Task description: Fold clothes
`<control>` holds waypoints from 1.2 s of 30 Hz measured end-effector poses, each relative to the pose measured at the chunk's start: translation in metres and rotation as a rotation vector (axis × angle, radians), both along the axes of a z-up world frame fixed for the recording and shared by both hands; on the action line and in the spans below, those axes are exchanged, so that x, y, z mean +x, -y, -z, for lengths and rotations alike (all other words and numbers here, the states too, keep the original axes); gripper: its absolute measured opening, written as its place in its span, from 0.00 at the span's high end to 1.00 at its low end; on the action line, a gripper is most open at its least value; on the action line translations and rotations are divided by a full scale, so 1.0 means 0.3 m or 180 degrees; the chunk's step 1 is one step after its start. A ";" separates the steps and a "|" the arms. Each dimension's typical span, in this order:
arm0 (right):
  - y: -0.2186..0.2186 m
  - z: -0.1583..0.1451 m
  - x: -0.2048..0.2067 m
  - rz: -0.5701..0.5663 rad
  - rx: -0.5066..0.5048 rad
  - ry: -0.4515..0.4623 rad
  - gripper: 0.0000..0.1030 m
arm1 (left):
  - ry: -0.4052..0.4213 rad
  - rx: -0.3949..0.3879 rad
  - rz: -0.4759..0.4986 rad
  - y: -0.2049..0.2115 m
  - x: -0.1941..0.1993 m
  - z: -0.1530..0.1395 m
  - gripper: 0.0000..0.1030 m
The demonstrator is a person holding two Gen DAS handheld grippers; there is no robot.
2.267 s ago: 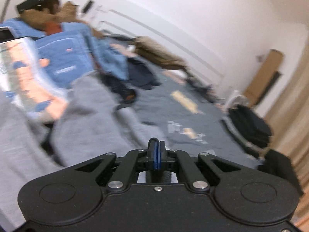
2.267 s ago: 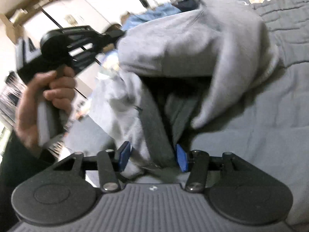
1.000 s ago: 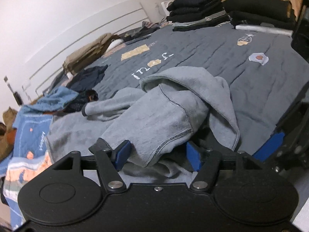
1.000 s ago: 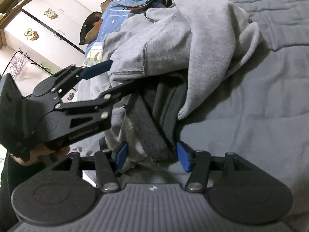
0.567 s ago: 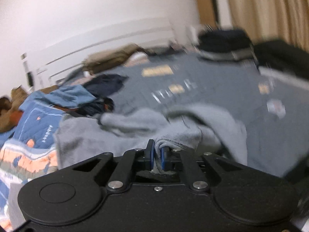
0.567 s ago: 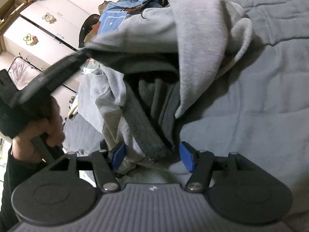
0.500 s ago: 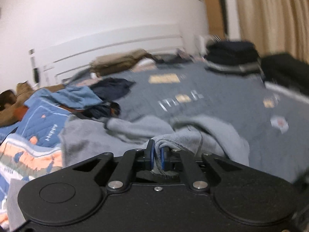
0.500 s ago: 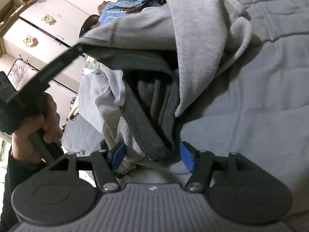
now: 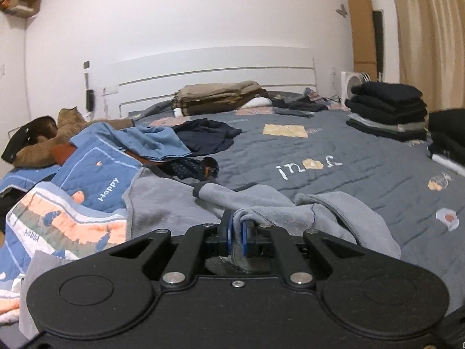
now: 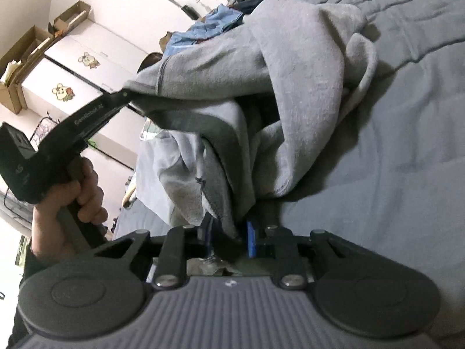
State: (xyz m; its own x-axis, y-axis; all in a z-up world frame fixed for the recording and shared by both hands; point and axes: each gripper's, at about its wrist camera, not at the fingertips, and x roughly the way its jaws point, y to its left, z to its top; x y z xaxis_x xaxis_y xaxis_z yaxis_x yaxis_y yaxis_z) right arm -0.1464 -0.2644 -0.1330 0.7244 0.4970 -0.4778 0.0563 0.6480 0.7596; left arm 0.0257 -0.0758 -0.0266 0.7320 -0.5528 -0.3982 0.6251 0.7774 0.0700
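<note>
Your left tongs (image 9: 237, 234) are clamped on the grey sweatshirt (image 9: 270, 203); your right tongs (image 10: 229, 240) have just been closing onto its hem, with loose clothes (image 9: 203, 136) crowding the bed (image 9: 363, 157) beyond.

Left gripper (image 9: 237, 234) pinching a hem of the grey sweatshirt (image 9: 319, 212) (blue pads nearly together). Beyond the fingertips: bedspread (image 9: 363, 157), with folded dark clothes (image 9: 388, 110) far right.

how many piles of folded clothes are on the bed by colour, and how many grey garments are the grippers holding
black and dark folded piles: 1
tan folded piles: 1
grey garments held: 1, pinched by the left gripper and the right gripper, whose jaws have just been closing on it
total: 3
</note>
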 end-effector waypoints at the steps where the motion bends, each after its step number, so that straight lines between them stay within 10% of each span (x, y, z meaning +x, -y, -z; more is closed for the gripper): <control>1: 0.003 -0.003 -0.001 0.0027 -0.0017 0.0048 0.87 | -0.0012 -0.0043 -0.0016 -0.005 0.002 -0.005 0.93; 19: 0.296 -0.340 -0.057 0.1025 -0.0536 0.1038 0.90 | 0.0042 -0.1221 0.0172 -0.070 -0.081 -0.267 0.95; 36: 0.439 -1.252 -0.264 0.1320 -0.1266 0.2537 0.90 | 0.0844 -0.1912 0.0444 -0.070 -0.381 -0.992 0.96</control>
